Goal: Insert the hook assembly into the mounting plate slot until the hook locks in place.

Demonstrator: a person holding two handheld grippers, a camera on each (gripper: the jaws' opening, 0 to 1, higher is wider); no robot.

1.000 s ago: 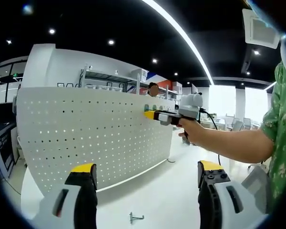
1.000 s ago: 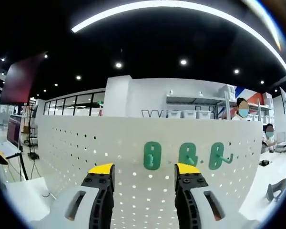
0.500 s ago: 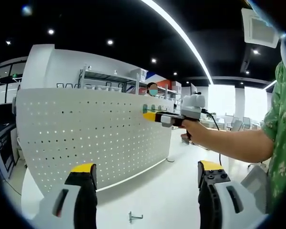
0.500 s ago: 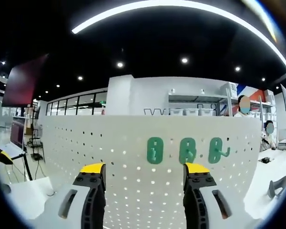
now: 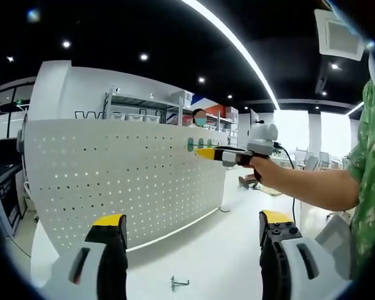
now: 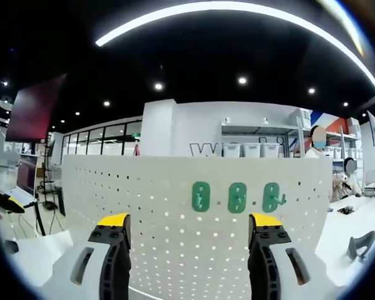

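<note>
A big white pegboard (image 6: pixel 175 212) stands straight ahead of the right gripper (image 6: pixel 189 226). Three green hooks (image 6: pixel 237 197) sit on it, just above its wide-apart, empty jaws. A small metal hook (image 5: pixel 179 284) lies between the left gripper's (image 5: pixel 189 226) empty, apart jaws, so that hand is nearer.

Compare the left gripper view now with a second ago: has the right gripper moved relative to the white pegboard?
Yes. The right gripper has drawn back rightward along the pegboard, away from the green hooks.

White table (image 5: pixel 225 250): upright pegboard (image 5: pixel 125 181), 1 small metal hook (image 5: pixel 178 283), probably.
</note>
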